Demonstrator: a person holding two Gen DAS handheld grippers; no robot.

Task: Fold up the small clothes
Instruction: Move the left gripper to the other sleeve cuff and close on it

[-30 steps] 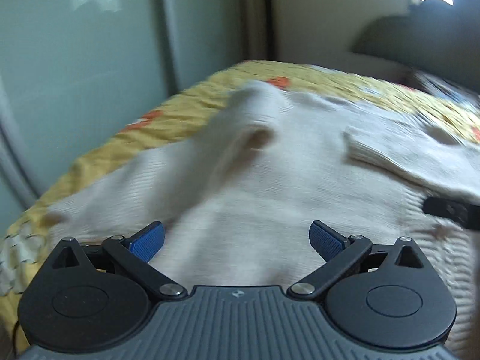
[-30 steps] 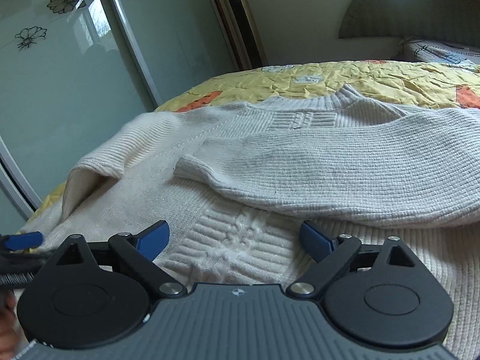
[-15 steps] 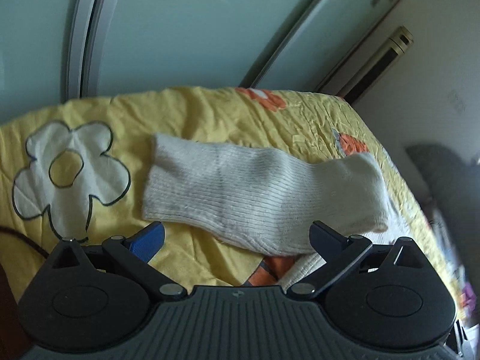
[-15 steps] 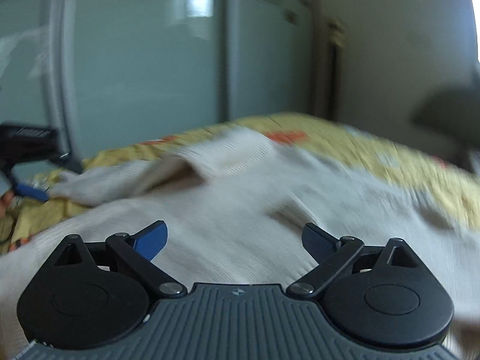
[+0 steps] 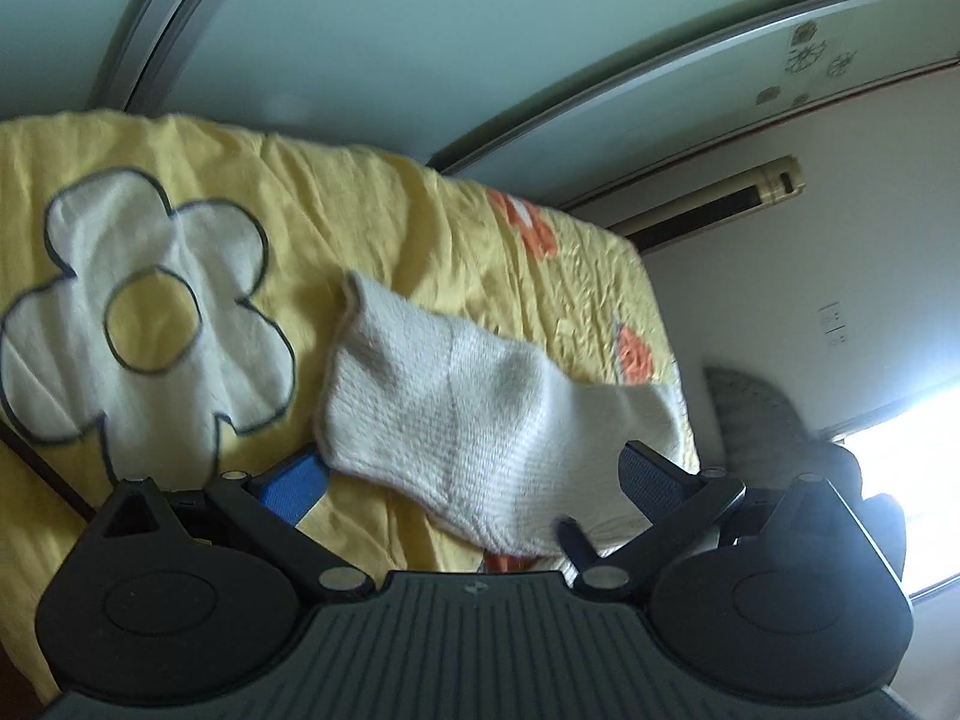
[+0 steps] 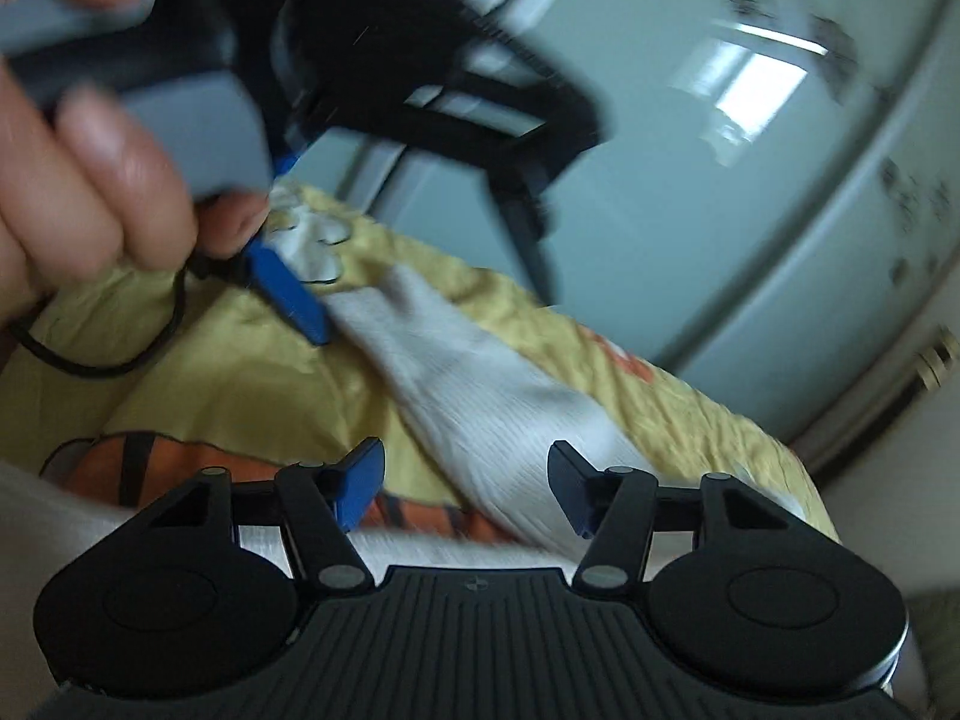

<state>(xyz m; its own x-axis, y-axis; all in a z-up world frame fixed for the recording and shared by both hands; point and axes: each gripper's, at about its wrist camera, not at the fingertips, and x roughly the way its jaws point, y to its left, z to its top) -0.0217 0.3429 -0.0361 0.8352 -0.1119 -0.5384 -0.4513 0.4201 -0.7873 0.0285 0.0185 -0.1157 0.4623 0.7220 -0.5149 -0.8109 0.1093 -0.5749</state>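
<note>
On yellow flowered bedspread (image 5: pixel 372 222), soft, light cream knitted sleeve (image 5: pixel 456 420); best grabbed near far cuff. Left gripper (image 5: pixel 474 474) wide, right gripper (image 6: pixel 465 483) wide, holding nothing.

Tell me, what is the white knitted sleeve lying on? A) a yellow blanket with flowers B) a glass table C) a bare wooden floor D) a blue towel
A: the white sleeve lies stretched across a wrinkled yellow blanket printed with a big white flower, seen from both tongs' cameras.
</note>
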